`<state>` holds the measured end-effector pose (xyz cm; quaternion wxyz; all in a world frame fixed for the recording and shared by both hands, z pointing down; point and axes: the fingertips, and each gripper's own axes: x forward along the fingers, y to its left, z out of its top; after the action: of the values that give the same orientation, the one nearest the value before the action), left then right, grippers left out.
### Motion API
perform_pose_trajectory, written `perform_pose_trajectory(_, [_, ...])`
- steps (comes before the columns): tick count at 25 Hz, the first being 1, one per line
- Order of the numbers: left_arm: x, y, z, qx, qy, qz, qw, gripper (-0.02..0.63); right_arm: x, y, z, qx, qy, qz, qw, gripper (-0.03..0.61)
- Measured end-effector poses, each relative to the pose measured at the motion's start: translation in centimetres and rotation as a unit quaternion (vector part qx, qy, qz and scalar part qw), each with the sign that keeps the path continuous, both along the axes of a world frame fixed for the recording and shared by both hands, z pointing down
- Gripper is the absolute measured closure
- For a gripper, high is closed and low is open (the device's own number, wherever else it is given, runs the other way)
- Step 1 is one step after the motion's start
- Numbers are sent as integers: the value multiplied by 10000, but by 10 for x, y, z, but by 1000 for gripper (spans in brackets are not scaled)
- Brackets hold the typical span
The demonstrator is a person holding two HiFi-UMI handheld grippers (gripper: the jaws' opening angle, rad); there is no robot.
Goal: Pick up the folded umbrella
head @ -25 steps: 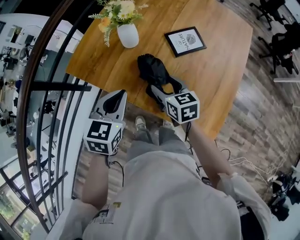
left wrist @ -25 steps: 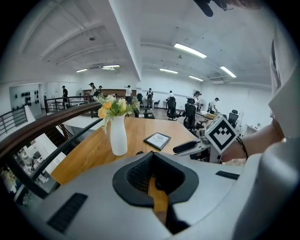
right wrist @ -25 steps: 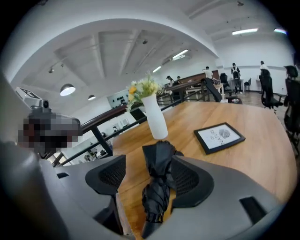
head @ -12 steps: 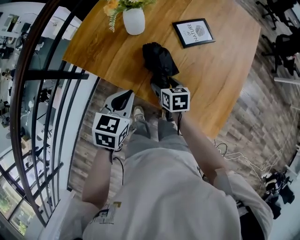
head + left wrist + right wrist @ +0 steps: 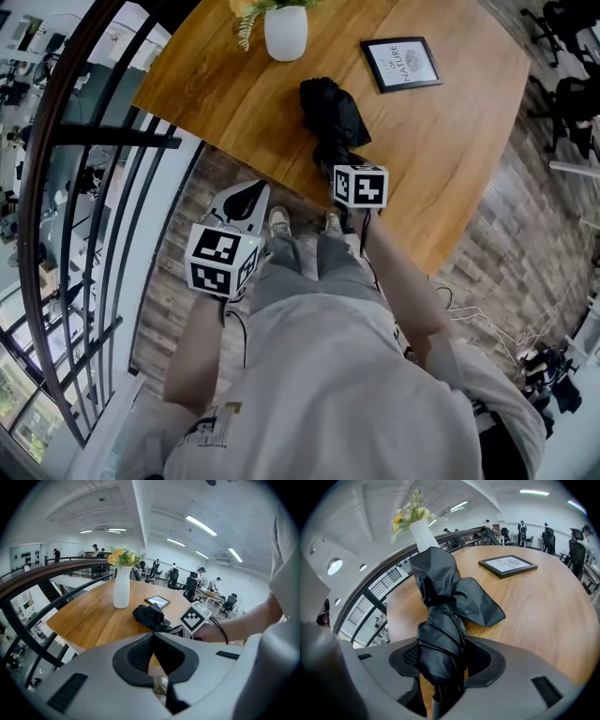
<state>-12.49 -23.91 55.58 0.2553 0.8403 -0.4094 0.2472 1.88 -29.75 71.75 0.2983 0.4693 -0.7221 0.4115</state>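
Wooden table point(image 5: 234, 84) fills the top of my head view, with plank flooring around it and a dark railing point(image 5: 103, 141) curving along the left. Compared with a second ago, the right gripper point(image 5: 446, 658) has come down onto the folded umbrella point(image 5: 330, 112). Then its jaws were spread just short of the near end; now that end stands between them and they are closing in on it, the left pad against the black cloth while a dark gap shows on the other side. The left gripper point(image 5: 242, 195) has sunk a little too. It hangs off the table's near edge over the floor, jaws clenched together on nothing.

The umbrella lies on the table close to the near edge, a loose flap of cloth spread toward the framed picture point(image 5: 401, 64), which lies flat and well apart from it. A white vase point(image 5: 286, 28) stands farther back to the left, holding yellow and white flowers point(image 5: 121, 557) with greenery. My wearer's shoes point(image 5: 279, 222) show below the table edge.
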Motion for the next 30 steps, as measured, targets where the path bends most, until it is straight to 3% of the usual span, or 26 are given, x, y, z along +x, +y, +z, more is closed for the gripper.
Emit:
perform_pose_trajectory(9, [-11, -5, -32, 370, -25, -70, 9993, 598, -1, 7, -47, 36, -570, 60, 9984, 355])
perform_pose_trajectory(18, [-20, -30, -113, 1237, -54, -158, 9922, 598, -4, -11, -187, 1368, -1002, -264, 9852, 354])
perform_pose_trajectory(24, [-10, -50, -179, 2099, -103, -119, 9776, 598, 12, -28, -291, 2601, -1057, -365, 9591, 354])
perform_pose_trajectory(30, [-1, -62, -248, 2885, -77, 18, 9574, 598, 17, -32, -397, 3833, -1061, -461, 9163, 354])
